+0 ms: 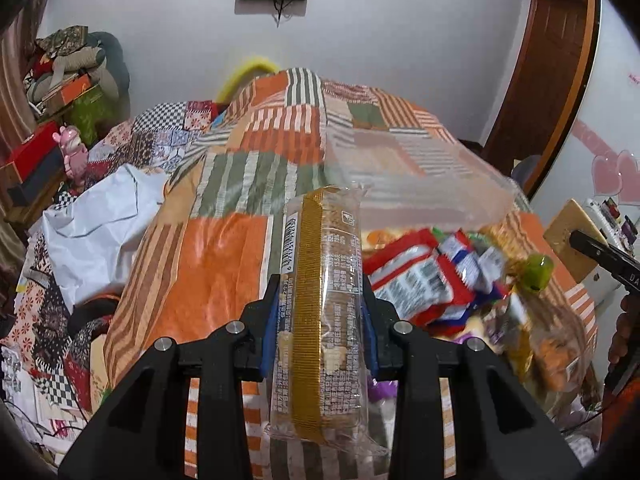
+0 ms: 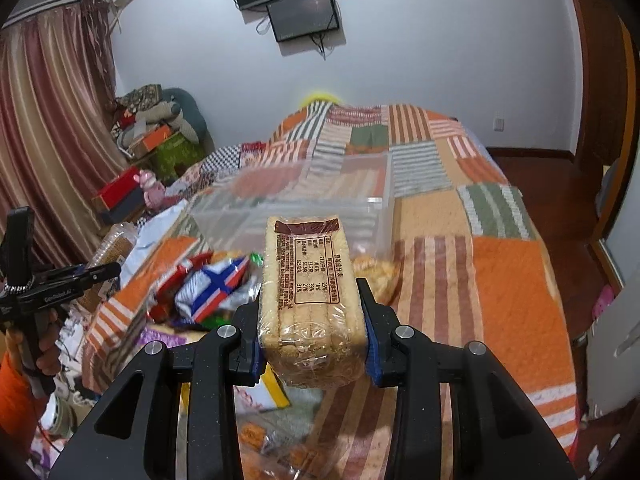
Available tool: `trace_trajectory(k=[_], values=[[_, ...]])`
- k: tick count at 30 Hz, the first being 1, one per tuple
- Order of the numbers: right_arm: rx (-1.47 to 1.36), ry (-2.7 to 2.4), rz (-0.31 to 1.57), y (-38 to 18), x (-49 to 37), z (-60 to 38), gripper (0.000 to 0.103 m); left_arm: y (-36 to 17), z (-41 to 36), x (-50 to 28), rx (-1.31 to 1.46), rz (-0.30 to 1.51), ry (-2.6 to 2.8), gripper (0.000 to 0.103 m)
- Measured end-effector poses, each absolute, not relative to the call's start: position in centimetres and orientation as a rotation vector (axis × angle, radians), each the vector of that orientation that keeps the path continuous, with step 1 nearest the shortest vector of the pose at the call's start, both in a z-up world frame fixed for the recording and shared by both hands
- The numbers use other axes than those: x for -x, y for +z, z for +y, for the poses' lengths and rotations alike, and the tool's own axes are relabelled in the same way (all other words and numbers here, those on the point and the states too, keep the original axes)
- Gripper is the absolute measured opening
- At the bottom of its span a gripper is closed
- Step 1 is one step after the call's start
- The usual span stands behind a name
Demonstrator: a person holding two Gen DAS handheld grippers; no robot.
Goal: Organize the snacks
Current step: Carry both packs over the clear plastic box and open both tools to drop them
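Left claw [image 1: 320,320] around half-hidden wafer pack [image 1: 320,300], snack heap [image 1: 432,276] beyond blurred

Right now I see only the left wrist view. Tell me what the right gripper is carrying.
Observer: The right gripper is shut on a cake pack, pale slices in clear wrap, label side up.
Operator: Give me the clear bin's place from that gripper.
Observer: The clear bin sits straight ahead of it on the quilt, just beyond the pack.
Operator: Now place the snack pile.
Observer: The snack pile of red and blue packets lies to the left of the right gripper, near the bin's front corner.
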State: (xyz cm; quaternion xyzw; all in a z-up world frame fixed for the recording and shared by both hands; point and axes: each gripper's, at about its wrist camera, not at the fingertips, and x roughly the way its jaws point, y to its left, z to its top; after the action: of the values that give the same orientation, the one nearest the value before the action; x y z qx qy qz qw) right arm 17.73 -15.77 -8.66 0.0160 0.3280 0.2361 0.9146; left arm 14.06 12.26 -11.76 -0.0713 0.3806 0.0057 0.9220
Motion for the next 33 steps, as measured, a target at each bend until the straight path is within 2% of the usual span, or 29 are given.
trace_trajectory(k=[17, 33], values=[[-0.043, 0.492, 0.581, -6.0, -21.6, -14.1, 0.034, -8.3, 10.6, -19.9, 0.122, 0.727, -0.047, 0.034], [-0.051, 0.49, 0.61, -7.3, -25.7, -13.1, 0.034, -10.0, 9.5, -27.8, 0.114, 0.783, -0.053, 0.034]])
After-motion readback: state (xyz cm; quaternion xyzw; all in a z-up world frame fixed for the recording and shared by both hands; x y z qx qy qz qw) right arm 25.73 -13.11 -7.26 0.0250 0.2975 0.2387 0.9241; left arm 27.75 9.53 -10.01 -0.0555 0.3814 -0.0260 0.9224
